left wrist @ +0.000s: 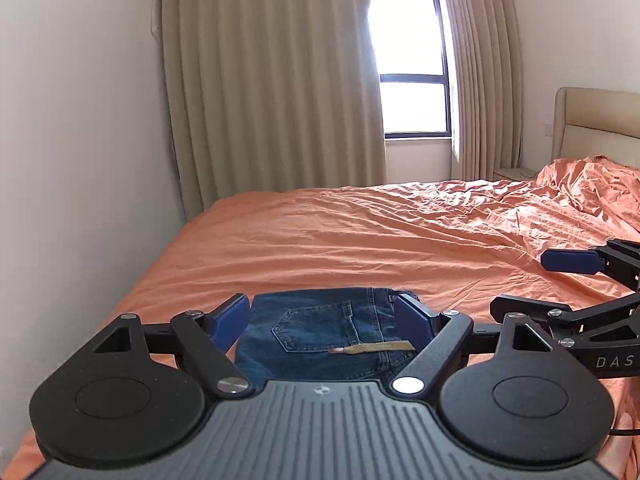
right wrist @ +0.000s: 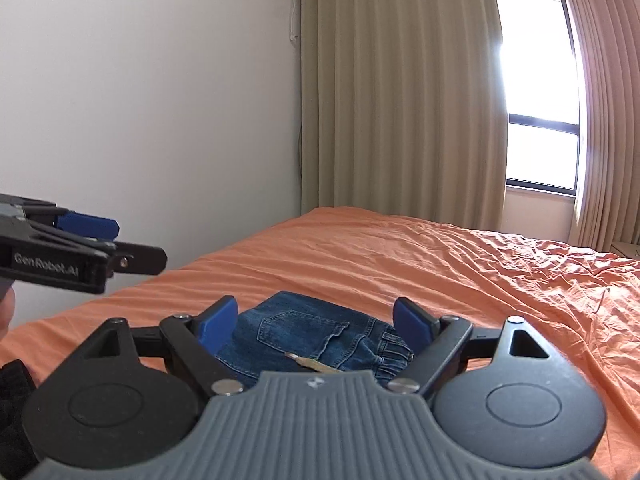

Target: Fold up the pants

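A pair of blue denim pants (left wrist: 320, 332) lies folded into a compact bundle on the orange bed sheet (left wrist: 360, 240), back pocket up, with a tan tag on top. My left gripper (left wrist: 324, 316) is open and empty, held above the bundle. My right gripper (right wrist: 316, 320) is open and empty too, also above the pants (right wrist: 308, 340), whose elastic cuff shows at the right. The right gripper appears at the right edge of the left wrist view (left wrist: 576, 280). The left gripper appears at the left edge of the right wrist view (right wrist: 92, 240).
The bed's sheet is wrinkled toward the right, with a bunched duvet (left wrist: 592, 184) by the beige headboard (left wrist: 600, 124). A white wall (left wrist: 80, 140) runs along the bed's left side. Beige curtains (left wrist: 272, 80) and a bright window (left wrist: 408, 60) stand beyond the bed.
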